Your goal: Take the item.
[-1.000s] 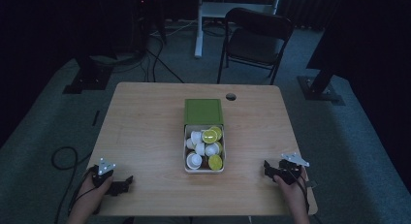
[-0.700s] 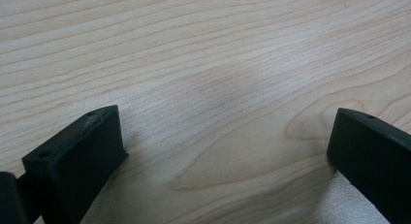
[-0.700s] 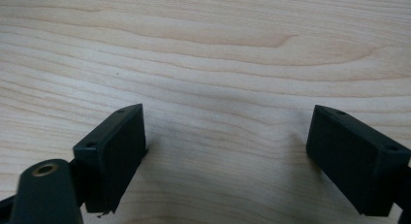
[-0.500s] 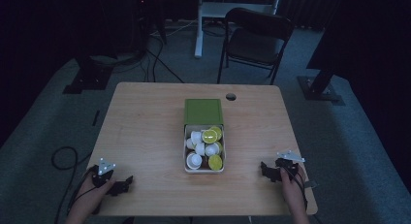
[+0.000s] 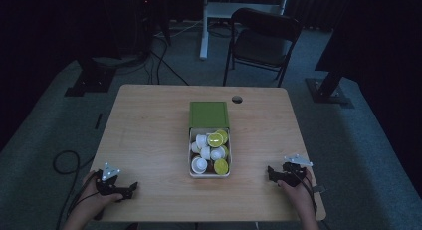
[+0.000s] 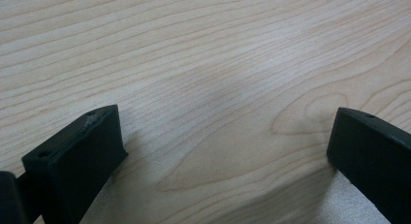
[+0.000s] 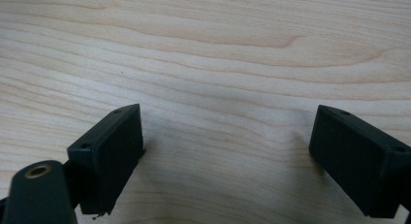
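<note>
Wooden tabletop (image 5: 149, 135) seen bare at near corners. Green box (image 5: 209, 140), lid folded back, set mid-tabletop, packed with white and lime capsules (image 5: 211, 150). Left claw (image 5: 130, 190) and right claw (image 5: 270, 172) held wide apart, empty. Approach from above judged best, one capsule singled out.

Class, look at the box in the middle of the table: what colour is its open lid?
Green; the lid shows best in the high view.

1 table (image 5: 149, 140), 1 box (image 5: 209, 115), 1 chair (image 5: 263, 36), roughly 8 capsules (image 5: 210, 151).
</note>
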`<action>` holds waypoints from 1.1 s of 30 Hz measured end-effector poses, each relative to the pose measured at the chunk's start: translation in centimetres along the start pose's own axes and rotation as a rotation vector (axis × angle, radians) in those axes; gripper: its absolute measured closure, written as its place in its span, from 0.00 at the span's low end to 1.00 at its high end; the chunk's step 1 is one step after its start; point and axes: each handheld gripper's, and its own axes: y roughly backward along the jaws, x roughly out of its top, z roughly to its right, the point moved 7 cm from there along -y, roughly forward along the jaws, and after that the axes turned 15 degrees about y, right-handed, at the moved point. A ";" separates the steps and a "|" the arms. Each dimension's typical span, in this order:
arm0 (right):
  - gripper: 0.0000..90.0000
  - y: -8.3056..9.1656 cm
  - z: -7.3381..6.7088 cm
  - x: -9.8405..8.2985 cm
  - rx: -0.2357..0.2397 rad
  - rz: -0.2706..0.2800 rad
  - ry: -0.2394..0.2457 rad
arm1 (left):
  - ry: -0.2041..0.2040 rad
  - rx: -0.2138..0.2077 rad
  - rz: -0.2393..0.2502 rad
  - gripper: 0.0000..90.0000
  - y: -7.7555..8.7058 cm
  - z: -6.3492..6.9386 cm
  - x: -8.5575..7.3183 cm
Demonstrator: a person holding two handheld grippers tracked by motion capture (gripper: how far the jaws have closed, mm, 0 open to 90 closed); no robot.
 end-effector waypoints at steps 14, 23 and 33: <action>0.13 0.0 0.0 0.0 0.000 0.000 0.000 | -0.010 0.042 0.013 0.00 0.1 0.3 1.0; 0.13 0.0 0.0 0.0 0.000 0.000 0.000 | -0.013 0.003 0.039 0.00 0.9 2.0 2.4; 0.13 0.0 0.0 0.0 0.000 0.000 0.000 | -0.029 -0.053 0.061 0.00 1.8 4.5 4.3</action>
